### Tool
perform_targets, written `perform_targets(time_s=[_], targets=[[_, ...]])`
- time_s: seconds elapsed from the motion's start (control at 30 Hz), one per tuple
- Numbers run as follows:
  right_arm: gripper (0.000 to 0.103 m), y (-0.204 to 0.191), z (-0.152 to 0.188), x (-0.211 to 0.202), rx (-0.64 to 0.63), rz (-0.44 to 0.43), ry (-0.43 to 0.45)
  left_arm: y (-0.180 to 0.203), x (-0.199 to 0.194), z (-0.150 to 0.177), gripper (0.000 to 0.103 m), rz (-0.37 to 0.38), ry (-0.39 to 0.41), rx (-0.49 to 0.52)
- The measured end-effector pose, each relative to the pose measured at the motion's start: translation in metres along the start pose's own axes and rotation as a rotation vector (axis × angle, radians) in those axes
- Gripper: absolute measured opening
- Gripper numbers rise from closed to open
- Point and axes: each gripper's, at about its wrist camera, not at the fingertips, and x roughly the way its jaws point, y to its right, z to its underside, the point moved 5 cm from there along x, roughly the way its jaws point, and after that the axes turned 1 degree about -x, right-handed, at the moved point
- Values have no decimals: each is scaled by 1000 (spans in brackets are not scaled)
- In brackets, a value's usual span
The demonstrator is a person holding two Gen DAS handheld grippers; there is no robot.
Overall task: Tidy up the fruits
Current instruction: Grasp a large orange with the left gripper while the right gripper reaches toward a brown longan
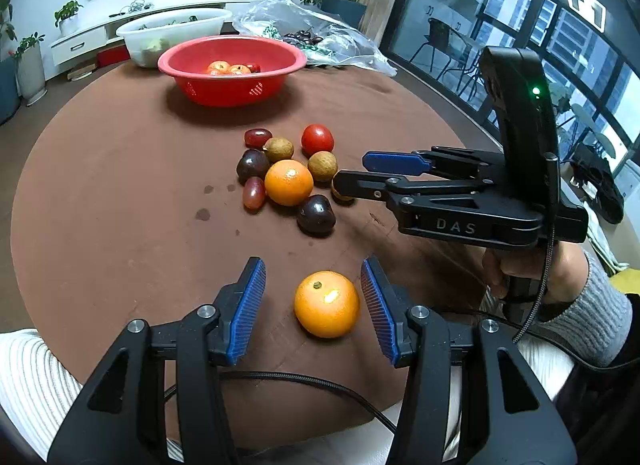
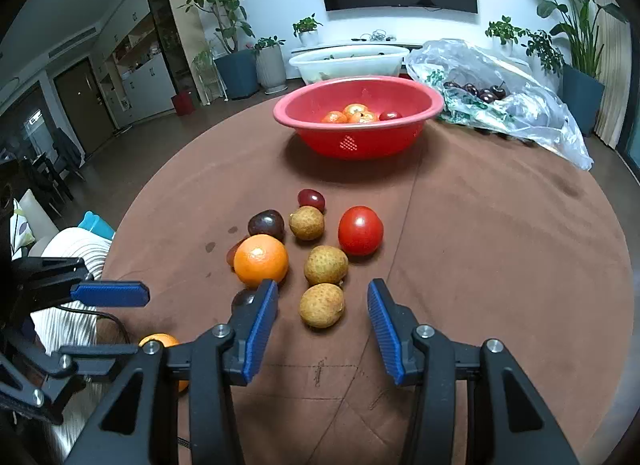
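My left gripper (image 1: 313, 303) is open around a small orange (image 1: 327, 303) lying on the brown table (image 1: 120, 205); the pads do not touch it. My right gripper (image 2: 323, 319) is open around a brown longan (image 2: 322, 305), apart from it. Beyond lie another orange (image 2: 261, 261), a red tomato (image 2: 360, 230), two more longans (image 2: 325, 265), dark plums (image 2: 266, 223) and red grapes (image 2: 311, 199). A red bowl (image 2: 400, 137) at the far side holds oranges and a tomato. The right gripper also shows in the left wrist view (image 1: 352, 173).
A white tub (image 2: 344, 61) stands behind the red bowl. A clear plastic bag (image 2: 520, 105) with dark cherries lies at the table's far right. The left gripper (image 2: 108, 293) shows at the left edge of the right wrist view. The table edge is near me.
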Motion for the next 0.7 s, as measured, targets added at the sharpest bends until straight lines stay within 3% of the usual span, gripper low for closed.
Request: perform_targets(time_s=[0.23,0.37,0.7], targets=[[46,1,5,6,8,6,-24,1,4,-2,48,2,-6,1],[29,-1,7,9,5,-3,-41,1,7,-1,48,1,-15,4],[29,0,8,7,30,-16,-32,3,20,1,48,3,-39,13]])
